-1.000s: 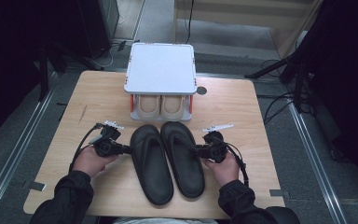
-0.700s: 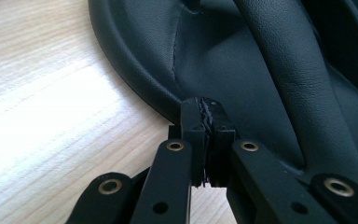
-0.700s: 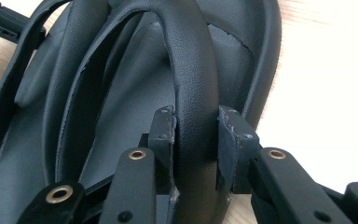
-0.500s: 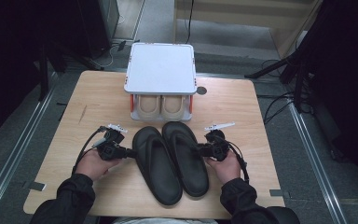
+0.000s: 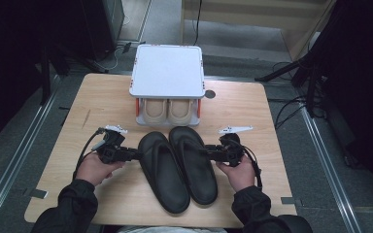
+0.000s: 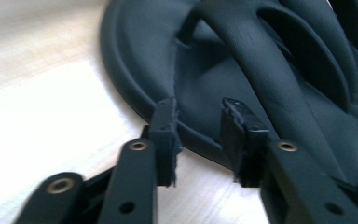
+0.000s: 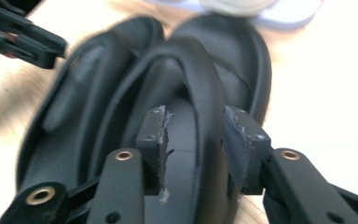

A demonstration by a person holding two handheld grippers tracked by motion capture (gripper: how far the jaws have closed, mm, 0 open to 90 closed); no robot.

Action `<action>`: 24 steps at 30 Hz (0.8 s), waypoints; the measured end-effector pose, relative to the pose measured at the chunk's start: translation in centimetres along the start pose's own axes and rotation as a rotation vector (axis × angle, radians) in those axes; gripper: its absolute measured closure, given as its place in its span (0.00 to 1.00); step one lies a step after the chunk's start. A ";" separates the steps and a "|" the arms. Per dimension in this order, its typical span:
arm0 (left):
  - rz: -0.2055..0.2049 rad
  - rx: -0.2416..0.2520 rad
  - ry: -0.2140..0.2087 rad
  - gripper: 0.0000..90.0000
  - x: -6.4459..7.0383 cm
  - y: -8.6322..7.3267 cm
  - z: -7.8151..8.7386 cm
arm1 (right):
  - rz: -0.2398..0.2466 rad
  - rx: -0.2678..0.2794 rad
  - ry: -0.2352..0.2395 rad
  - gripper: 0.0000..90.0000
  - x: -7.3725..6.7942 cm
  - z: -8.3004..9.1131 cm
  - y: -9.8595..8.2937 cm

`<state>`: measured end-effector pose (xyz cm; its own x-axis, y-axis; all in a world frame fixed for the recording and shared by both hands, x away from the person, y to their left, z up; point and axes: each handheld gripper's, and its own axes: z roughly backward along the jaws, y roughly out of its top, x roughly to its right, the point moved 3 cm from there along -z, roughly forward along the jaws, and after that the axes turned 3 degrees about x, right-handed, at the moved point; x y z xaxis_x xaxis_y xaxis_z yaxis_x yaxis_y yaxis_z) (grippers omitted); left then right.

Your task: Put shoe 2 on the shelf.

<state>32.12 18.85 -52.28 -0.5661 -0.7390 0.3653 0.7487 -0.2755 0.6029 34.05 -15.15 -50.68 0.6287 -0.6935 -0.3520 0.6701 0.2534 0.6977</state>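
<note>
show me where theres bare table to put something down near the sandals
Free patches: the left table strip between the small shelf and the left edge, and its mirror on the right. Crowded: the middle, where the black sandals lie between the left tool and right tool, close to the shelf.

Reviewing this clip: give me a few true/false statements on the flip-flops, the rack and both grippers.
1. Two black flip-flops lie side by side on the table. True.
2. The white rack is empty. False: a beige pair sits under its top.
3. The left gripper is open at a flip-flop's edge. True.
4. The right gripper is shut on nothing. False: it is open, its jaws astride a flip-flop's rim.
</note>
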 end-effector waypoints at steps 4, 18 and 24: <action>-0.006 0.023 0.014 0.66 -0.2 0.1 0.3 | 0.039 0.042 0.026 0.66 -1.3 1.0 0.2; 0.004 0.107 0.064 0.56 -1.6 0.5 1.7 | 0.110 0.020 0.084 0.62 -5.1 0.5 -1.1; 0.007 0.112 0.070 0.53 -1.9 0.6 2.0 | 0.124 0.014 0.084 0.63 -6.4 -0.4 -1.7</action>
<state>32.97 21.32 -51.25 -0.5328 -0.7827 0.3219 0.7070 -0.2026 0.6776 29.03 -10.89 -49.88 0.7375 -0.5985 -0.3129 0.5800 0.3238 0.7475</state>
